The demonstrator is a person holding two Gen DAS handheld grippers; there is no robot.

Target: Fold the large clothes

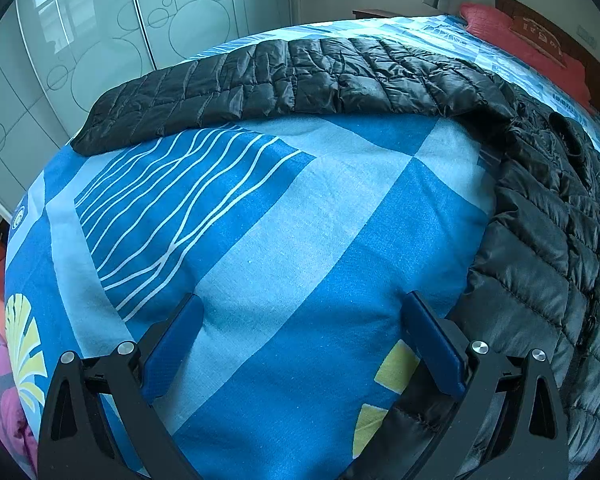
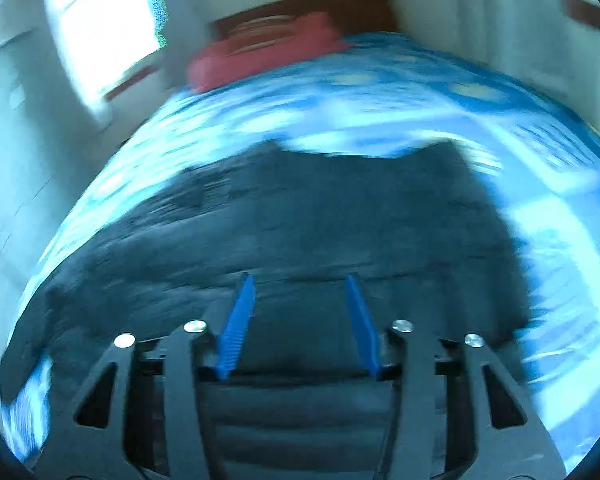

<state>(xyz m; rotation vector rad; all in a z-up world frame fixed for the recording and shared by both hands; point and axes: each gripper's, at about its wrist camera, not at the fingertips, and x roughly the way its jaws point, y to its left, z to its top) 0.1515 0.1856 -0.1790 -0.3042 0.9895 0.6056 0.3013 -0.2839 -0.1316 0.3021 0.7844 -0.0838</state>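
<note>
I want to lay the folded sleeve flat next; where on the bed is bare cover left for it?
Bare bedspread lies ahead of the open left gripper, bordered by the black jacket's sleeve beyond and its body at the right. The right-wrist view is blurred: jacket fills the area under the open right gripper.

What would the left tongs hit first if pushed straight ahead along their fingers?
Probably the blue patterned bedspread: the open left tongs aim down at bare cover, with the black quilted jacket off to the side.
</note>
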